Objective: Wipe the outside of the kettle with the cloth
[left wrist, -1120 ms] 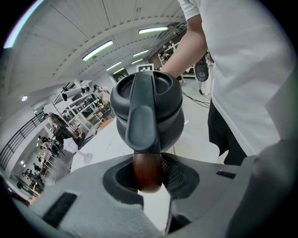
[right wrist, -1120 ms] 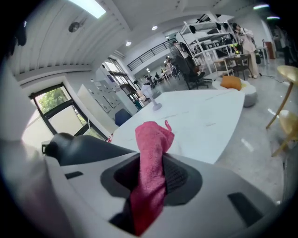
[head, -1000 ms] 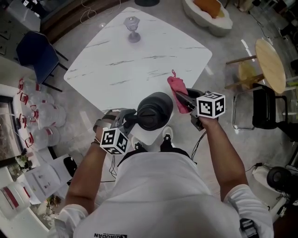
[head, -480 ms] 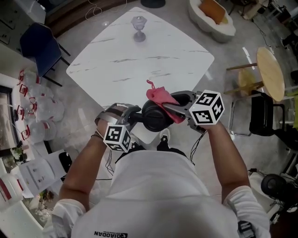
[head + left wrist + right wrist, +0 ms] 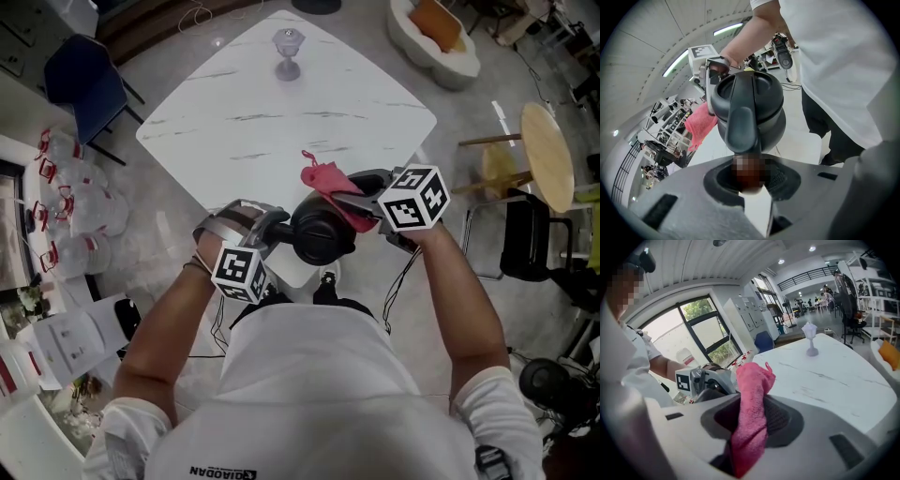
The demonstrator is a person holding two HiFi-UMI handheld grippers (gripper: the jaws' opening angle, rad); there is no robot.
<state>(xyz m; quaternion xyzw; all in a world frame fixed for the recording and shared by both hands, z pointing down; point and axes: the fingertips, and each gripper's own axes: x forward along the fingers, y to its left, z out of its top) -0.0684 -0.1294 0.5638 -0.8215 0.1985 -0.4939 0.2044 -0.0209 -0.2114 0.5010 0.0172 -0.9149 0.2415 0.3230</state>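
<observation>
Two holds: left fingers [image 5: 268, 226] squeeze the kettle [image 5: 322, 232] by its handle, right fingers [image 5: 366, 177] pinch the cloth [image 5: 322, 176], just right of the kettle (touching, I think).

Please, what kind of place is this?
Probably a large open office or workshop hall, not a home: beyond the marble-look table stand an office chair, open shelving and a railed upper level.

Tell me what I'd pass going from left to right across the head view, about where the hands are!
Clear jugs on the floor → left gripper → kettle → right gripper → round wooden table. The pink cloth overlaps the kettle, so it is left out.
</observation>
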